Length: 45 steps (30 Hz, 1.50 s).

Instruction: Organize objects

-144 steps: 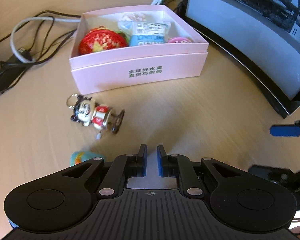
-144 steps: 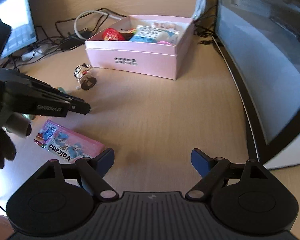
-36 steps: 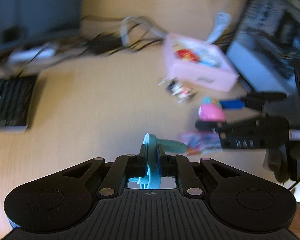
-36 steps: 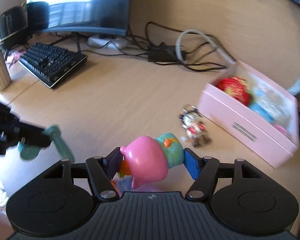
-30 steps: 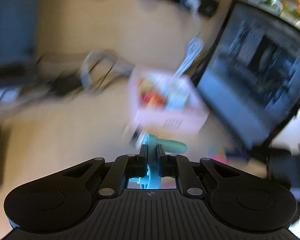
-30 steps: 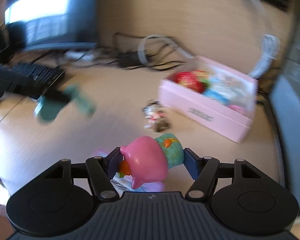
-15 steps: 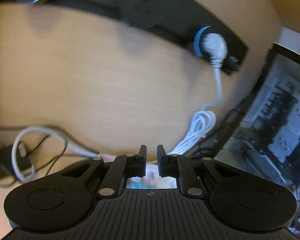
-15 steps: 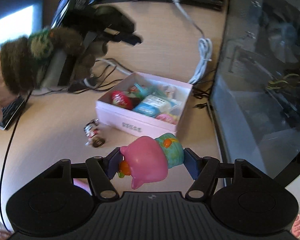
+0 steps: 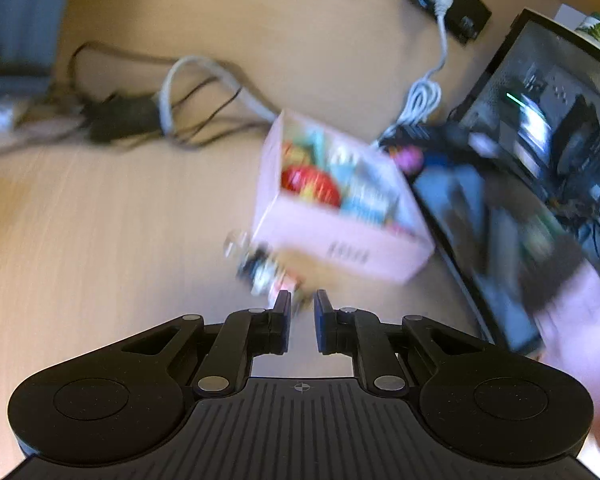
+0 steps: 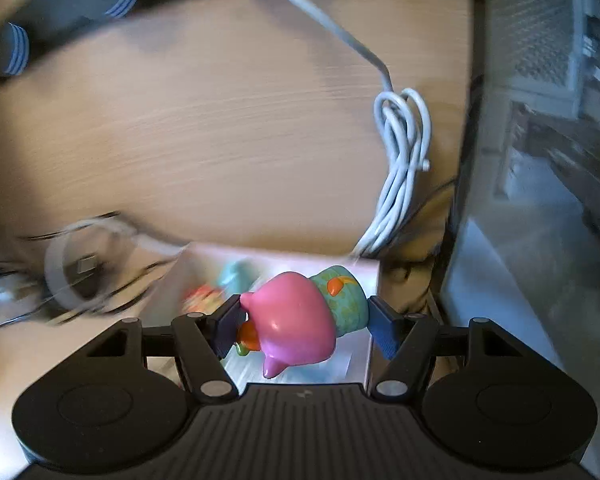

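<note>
Right hand-held gripper (image 10: 302,326) clenched on pink-and-teal toy (image 10: 300,320) above pink box (image 9: 340,216); left hand-held gripper (image 9: 301,316) closed, empty.

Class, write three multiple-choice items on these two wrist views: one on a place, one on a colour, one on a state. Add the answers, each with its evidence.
1. Where does the keychain figure lie?
A. inside the box
B. on the desk just in front of the box
C. on the monitor

2. What colour is the box?
A. pink
B. green
C. black

3. What is between the right gripper's fingers?
A. nothing
B. a cable
C. a pink and teal toy

Answers:
1 B, it sits on the wood by the box's front wall.
2 A, its walls are pale pink.
3 C, both fingers press on the toy's sides.
</note>
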Motion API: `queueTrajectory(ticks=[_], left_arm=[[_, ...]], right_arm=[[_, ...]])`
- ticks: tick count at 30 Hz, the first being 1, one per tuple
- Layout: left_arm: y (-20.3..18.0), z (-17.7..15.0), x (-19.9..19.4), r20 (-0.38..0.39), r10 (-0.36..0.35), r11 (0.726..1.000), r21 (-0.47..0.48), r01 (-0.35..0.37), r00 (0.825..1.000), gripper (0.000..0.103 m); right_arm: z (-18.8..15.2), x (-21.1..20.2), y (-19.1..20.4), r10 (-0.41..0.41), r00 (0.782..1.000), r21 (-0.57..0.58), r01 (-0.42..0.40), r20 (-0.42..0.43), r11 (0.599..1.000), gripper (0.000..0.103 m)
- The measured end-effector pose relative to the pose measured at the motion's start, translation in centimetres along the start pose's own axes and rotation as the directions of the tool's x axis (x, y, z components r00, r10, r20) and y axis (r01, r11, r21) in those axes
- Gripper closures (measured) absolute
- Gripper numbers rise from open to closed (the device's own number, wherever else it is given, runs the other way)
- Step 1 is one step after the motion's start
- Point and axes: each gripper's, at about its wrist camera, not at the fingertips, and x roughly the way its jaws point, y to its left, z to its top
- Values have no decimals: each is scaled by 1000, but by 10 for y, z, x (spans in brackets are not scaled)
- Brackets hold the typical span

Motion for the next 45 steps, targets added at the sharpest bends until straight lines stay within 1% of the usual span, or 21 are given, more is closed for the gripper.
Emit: queueTrajectory(ticks=[1,2,3,4,6,7,8,10,13,16,20,22,25,29,32,33,36,38,42,45], left_arm=[[3,-9,-4,-9,5,1000,-2,-5,1000,90],[8,-17,-8,-15,14,1000,-2,-14,1000,90],[11,-23,-12,-17,28,1000,-1,-28,999,90],[14,-27,-13,-19,43,999,-3,-43,999,90],[25,-35,-19,-19,69,997,-28,-69,997,89],[29,-37,-19,-15,69,997,-43,-70,997,89],[33,-36,-21,-11,64,996,-59,-65,998,89],[40,-31,-18,-8,51,995,-80,-52,999,90],[40,-16,-4,-17,22,994,-106,-24,1000,90],[32,-2,17,-44,13,990,-141,-19,999,89],[11,16,50,-73,57,981,-179,-70,996,89],[4,23,69,-100,99,968,-221,-119,990,89],[0,30,88,-126,122,947,-281,-154,984,89],[-8,41,105,-110,189,945,-251,-211,976,89],[-15,48,110,-117,276,932,-209,-295,954,89],[-16,48,109,-120,293,929,-200,-313,948,89],[-18,44,101,-122,318,934,-129,-333,940,89],[-19,39,96,-116,347,930,-88,-358,931,89],[-17,37,91,-112,360,930,-33,-366,926,89],[-13,34,84,-119,371,929,25,-370,921,89]], right_arm=[[3,14,3,-30,1000,-14,30,0,999,36],[6,29,6,-39,999,-29,38,-11,999,36],[7,41,8,-36,999,-49,35,-33,998,32],[5,50,11,-49,997,-73,45,-60,996,28],[0,56,15,-94,992,-104,85,-79,991,28],[-3,48,14,-84,994,-82,78,-76,994,23],[-6,38,11,-60,996,-48,56,-71,997,20],[-19,3,8,-16,999,3,16,-40,1000,18],[-43,-48,14,-1,1000,-33,1,4,999,13],[-67,-88,21,22,1000,-93,-22,2,995,11],[-99,-121,31,15,1000,-174,-15,0,985,11],[-110,-132,30,23,1000,-179,-24,-10,984,11],[-124,-142,25,32,999,-170,-36,-29,985,11],[-143,-155,16,35,998,-159,-44,-54,986,11],[-153,-158,9,18,998,-167,-28,-61,986,11],[-156,-160,6,14,998,-167,-24,-60,986,11],[-162,-167,-1,17,999,-163,-25,-51,986,10],[-166,-168,-5,17,999,-156,-25,-50,987,7],[-171,-161,-8,44,996,-134,-54,-80,990,7],[-170,-157,0,70,994,-160,-82,-79,984,7]])
